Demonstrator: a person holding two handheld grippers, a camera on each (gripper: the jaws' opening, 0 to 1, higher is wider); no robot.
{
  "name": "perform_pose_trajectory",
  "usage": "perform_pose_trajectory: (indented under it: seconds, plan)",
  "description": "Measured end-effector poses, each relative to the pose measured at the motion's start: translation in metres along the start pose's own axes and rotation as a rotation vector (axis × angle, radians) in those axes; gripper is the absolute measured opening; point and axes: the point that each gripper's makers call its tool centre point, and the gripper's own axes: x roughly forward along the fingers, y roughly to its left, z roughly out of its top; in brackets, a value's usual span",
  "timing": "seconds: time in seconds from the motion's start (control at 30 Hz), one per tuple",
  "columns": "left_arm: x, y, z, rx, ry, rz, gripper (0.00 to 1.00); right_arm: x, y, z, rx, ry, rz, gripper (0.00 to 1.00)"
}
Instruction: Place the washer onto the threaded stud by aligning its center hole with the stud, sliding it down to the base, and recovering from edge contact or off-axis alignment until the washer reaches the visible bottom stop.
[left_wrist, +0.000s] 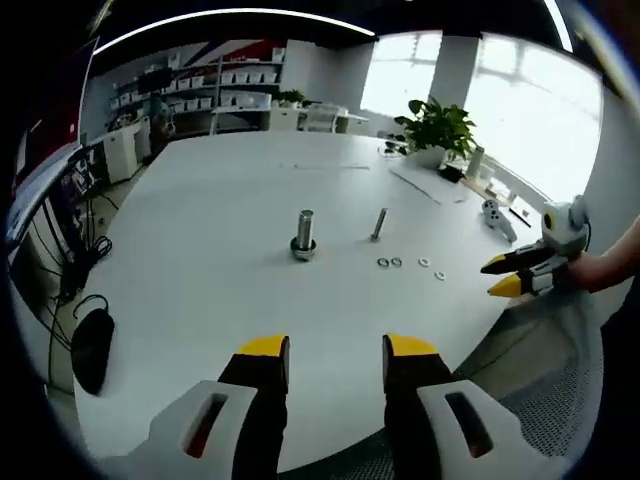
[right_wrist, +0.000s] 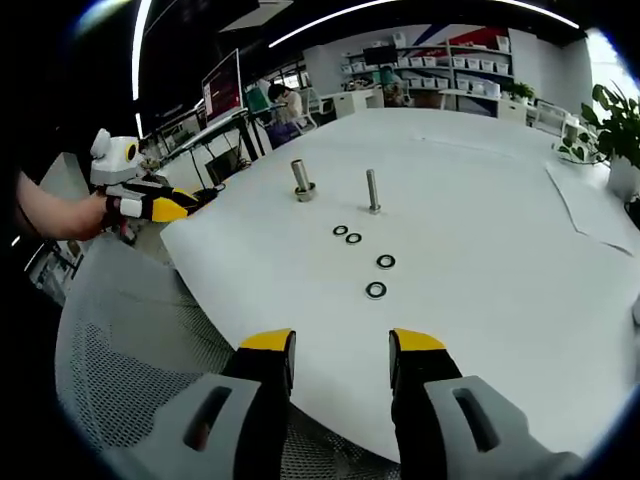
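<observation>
- Both tongs are being held spread and empty: the left tongs (left_wrist: 337, 352) are hovering over the near edge of the white tabletop (left_wrist: 220, 230), and the right tongs (right_wrist: 342, 345) are likewise hanging at the tabletop edge from the other side
- Four washers are lying flat on the tabletop ahead of the right tongs; the nearest washer (right_wrist: 376, 290) is sitting just ahead of and almost in line with the gap between its jaws, with another washer (right_wrist: 386, 262) a little beyond it and a touching pair (right_wrist: 346, 234) further on
- The threaded stud (right_wrist: 372, 190) is standing upright beyond the washers, its long axis vertical, nearly straight ahead of the right tongs; a thicker stud with a base collar (right_wrist: 301, 180) is standing beside it, to the left
- From the left gripper view the washers (left_wrist: 396, 263) are lying ahead and slightly to the right, well apart from the left tongs, and the stud (left_wrist: 379, 224) is standing behind them
- The right tongs are judged the nearer to the washers, so a short forward, downward reach is likely being called for, with the washer's flat lie making an edge pinch delicate
- No washer is yet on the thin stud, as far as can be told
</observation>
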Motion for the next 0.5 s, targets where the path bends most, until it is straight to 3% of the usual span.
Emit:
perform_pose_trajectory:
  seconds: [0.1, 0.33, 0.5]
  plan:
    - [-0.001, -0.001, -0.002, -0.011, -0.026, -0.006, 0.36, 0.0, 0.0, -0.001, -0.004, 0.005, 0.001, 0.4]
    - [0.005, 0.004, -0.008, -0.005, -0.022, -0.006, 0.35, 0.001, 0.001, -0.002, -0.011, 0.015, 0.003, 0.4]
    - [-0.001, -0.005, 0.002, -0.014, -0.066, -0.023, 0.34, 0.002, 0.003, -0.005, -0.023, 0.03, 0.01, 0.4]
